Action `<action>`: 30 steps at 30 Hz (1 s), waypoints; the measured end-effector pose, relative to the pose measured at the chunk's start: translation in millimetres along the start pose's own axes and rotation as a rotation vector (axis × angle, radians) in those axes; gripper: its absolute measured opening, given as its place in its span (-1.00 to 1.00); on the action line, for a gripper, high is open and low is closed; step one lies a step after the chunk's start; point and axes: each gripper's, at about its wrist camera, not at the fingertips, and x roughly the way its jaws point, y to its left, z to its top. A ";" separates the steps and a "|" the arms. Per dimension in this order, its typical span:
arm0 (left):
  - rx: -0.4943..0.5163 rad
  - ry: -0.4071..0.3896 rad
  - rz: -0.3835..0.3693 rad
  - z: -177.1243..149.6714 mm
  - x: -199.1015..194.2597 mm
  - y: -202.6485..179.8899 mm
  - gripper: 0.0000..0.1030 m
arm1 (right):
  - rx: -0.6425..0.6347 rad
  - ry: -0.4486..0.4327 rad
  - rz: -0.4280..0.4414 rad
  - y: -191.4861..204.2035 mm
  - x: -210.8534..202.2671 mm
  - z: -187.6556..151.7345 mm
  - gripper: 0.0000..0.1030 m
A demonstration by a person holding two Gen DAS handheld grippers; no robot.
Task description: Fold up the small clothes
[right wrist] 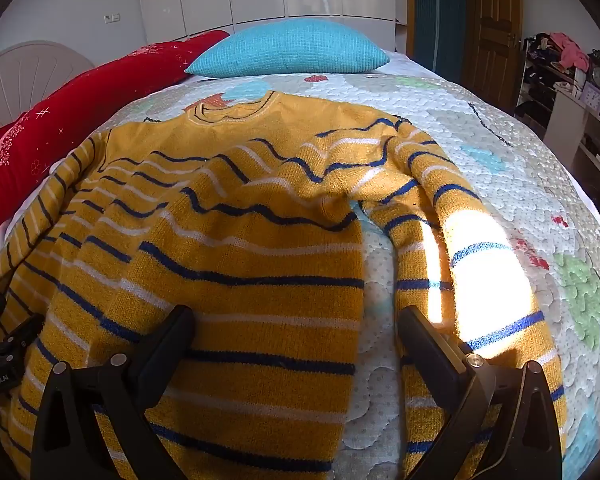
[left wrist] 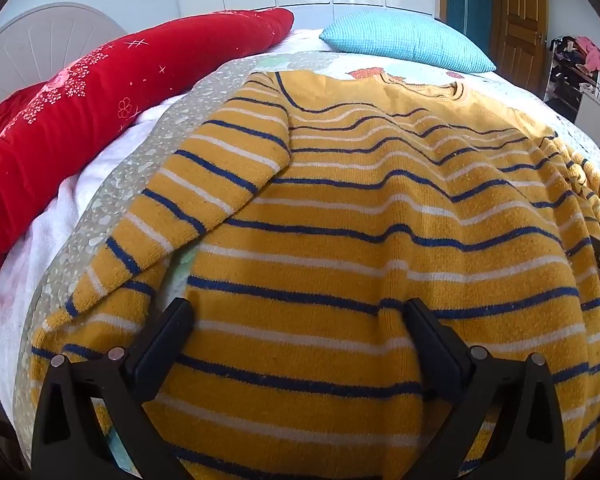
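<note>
A mustard-yellow sweater (left wrist: 360, 208) with blue and white stripes lies spread flat on the quilted bedspread (left wrist: 112, 196), neck toward the far pillows. Its left sleeve (left wrist: 188, 208) lies along the body's left side. In the right wrist view the sweater (right wrist: 228, 248) shows with its right sleeve (right wrist: 472, 264) lying beside the body, partly in bright sunlight. My left gripper (left wrist: 298, 320) is open, low over the sweater's lower body. My right gripper (right wrist: 296, 322) is open, over the body's right edge near the hem, with the sleeve by its right finger. Neither holds cloth.
A red quilt (left wrist: 80, 120) lies along the bed's left side. A turquoise pillow (left wrist: 404, 40) sits at the far end. A wooden door (left wrist: 520, 20) and cluttered shelves (right wrist: 556, 68) stand to the right. The left gripper's body shows at the right wrist view's left edge (right wrist: 0, 352).
</note>
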 end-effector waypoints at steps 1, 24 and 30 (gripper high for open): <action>0.000 0.001 -0.001 0.8 0.1 0.3 1.00 | 0.000 0.000 0.000 0.3 -0.5 0.4 1.00; 0.000 0.001 0.000 1.1 0.1 -0.1 1.00 | -0.001 0.000 -0.002 8.5 -15.6 10.9 1.00; 0.000 0.001 -0.001 1.0 0.1 0.1 1.00 | 0.000 0.000 -0.003 9.4 -16.9 11.8 1.00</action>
